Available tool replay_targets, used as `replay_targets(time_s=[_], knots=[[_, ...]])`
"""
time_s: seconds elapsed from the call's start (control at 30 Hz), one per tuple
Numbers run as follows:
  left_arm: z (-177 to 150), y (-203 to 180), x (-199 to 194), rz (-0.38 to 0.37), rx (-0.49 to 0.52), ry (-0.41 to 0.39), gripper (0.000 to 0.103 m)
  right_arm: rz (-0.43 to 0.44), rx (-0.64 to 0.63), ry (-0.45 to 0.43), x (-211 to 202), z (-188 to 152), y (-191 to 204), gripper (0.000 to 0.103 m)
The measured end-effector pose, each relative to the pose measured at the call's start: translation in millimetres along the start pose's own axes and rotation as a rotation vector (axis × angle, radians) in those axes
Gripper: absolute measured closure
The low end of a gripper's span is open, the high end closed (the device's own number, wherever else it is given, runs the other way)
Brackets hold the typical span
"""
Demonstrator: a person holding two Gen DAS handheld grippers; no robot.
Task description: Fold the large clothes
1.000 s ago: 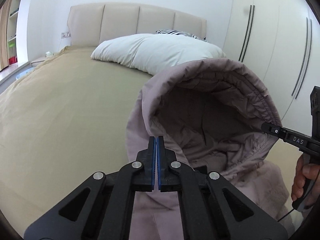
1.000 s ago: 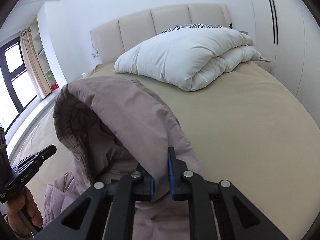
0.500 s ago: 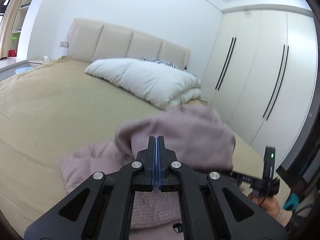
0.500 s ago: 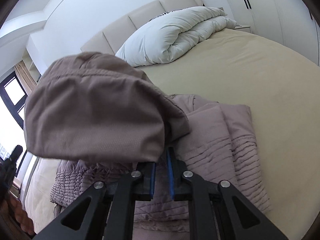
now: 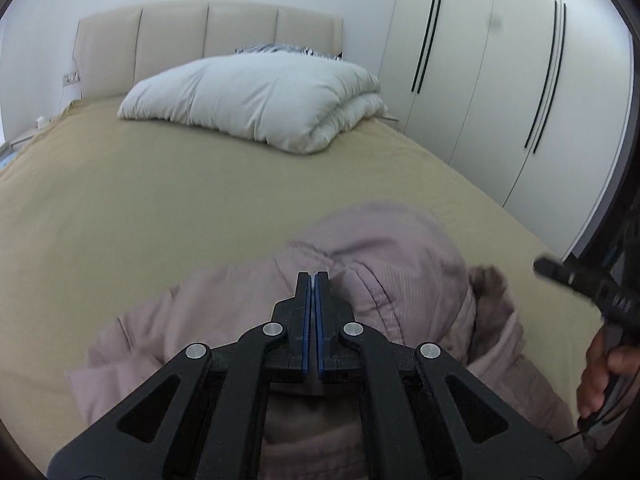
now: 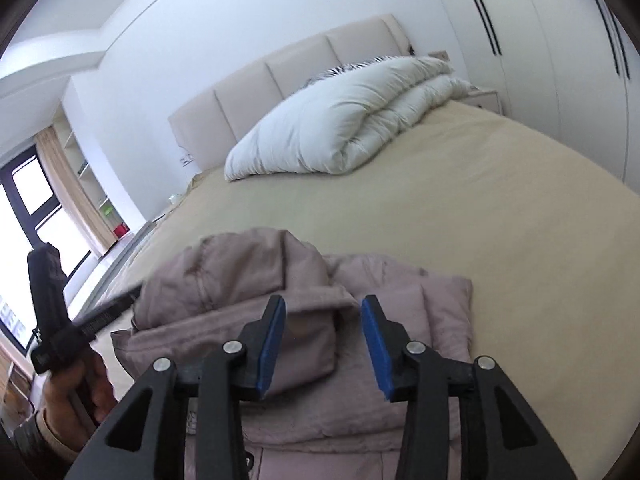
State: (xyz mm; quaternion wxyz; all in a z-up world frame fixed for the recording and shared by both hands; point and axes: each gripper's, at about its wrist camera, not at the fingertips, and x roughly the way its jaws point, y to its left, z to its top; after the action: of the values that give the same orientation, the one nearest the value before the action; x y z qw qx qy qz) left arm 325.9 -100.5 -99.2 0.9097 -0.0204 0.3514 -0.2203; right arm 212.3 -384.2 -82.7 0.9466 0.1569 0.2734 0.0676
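Note:
A mauve hooded padded jacket (image 5: 384, 280) lies on the tan bed near its front edge, its hood (image 6: 240, 276) folded down over the body. My left gripper (image 5: 312, 280) is shut, just above the jacket; whether any fabric is between its pads I cannot tell. My right gripper (image 6: 323, 320) is open and empty, hovering over the hood's edge, jaws to either side of it. The right gripper also shows in the left wrist view (image 5: 580, 284), and the left gripper in the right wrist view (image 6: 84, 320).
The tan bed (image 5: 160, 200) stretches ahead. A folded white duvet (image 5: 260, 96) lies by the beige headboard (image 5: 208, 28). White wardrobe doors (image 5: 500, 80) stand on the right. A window and shelves (image 6: 48, 200) are on the left.
The hood, held up a second ago, has been swung down and laid onto the jacket body. My right gripper has opened and let go of it. The left gripper stays shut.

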Motion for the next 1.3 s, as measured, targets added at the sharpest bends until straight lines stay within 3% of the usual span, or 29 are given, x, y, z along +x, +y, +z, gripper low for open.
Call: replay_targets(time_s=[0.1,0.17,0.23,0.3,0.37,0.43,0.5,0.6,0.7,0.8,0.83,0.9,1.03,1.1,1.17,1.27,1.3], knots=[[-55.2,2.7,31.2,-0.01,-0.067,0.097,0.103,0.018,-0.115,0.027,24.6,2.2,26.5,0.059],[-73.8,5.1,35.8,-0.015,-0.076,0.099,0.103,-0.007,-0.186,0.137,60.3,-15.8,34.3,0.058],[-72.8,9.2,28.9,-0.04,-0.101,0.097,0.103,-0.104,-0.263,0.263,98.5,-51.1,30.6,0.058],[-62.3,12.2,12.7,-0.029,-0.115,0.056,0.103,-0.138,-0.334,0.231,97.4,-70.5,33.5,0.058],[-46.0,18.9,-10.2,-0.036,-0.132,-0.013,0.103,-0.139,-0.335,0.242,92.2,-65.3,36.4,0.058],[-26.5,20.6,-25.1,-0.038,-0.128,-0.055,0.103,-0.096,-0.258,0.229,78.6,-42.1,34.7,0.059],[-15.4,18.8,-26.7,-0.022,-0.106,-0.079,0.103,-0.058,-0.209,0.144,61.3,-14.7,38.6,0.059],[-15.7,27.0,-14.4,0.012,-0.144,-0.04,0.103,0.022,-0.215,0.103,66.2,13.2,61.4,0.059],[-26.7,46.2,-3.8,0.01,-0.22,0.016,0.103,0.059,-0.289,0.138,95.9,8.6,88.2,0.059],[-40.6,57.7,-3.8,0.014,-0.238,0.019,0.103,0.006,-0.363,0.317,154.4,-33.2,91.6,0.061],[-42.8,60.8,-8.6,0.008,-0.25,0.005,0.103,-0.002,-0.364,0.335,166.8,-49.9,85.5,0.061],[-40.2,63.3,-23.3,-0.004,-0.267,-0.044,0.103,0.009,-0.361,0.295,167.6,-62.2,80.0,0.062],[-25.8,56.6,-40.1,-0.058,-0.253,-0.102,0.103,0.042,-0.307,0.341,153.6,-36.1,79.4,0.064],[-21.3,43.9,-45.5,-0.066,-0.208,-0.118,0.103,0.066,-0.297,0.241,124.3,-12.3,77.5,0.064],[-20.9,32.7,-32.9,-0.066,-0.171,-0.091,0.103,0.041,-0.273,0.188,118.8,11.3,72.1,0.063],[-33.2,20.5,1.5,0.004,-0.114,0.008,0.103,-0.001,-0.244,0.214,143.9,26.4,57.7,0.063],[-40.8,20.8,17.0,0.023,-0.106,0.062,0.103,-0.019,-0.243,0.261,159.3,23.0,52.8,0.063]])
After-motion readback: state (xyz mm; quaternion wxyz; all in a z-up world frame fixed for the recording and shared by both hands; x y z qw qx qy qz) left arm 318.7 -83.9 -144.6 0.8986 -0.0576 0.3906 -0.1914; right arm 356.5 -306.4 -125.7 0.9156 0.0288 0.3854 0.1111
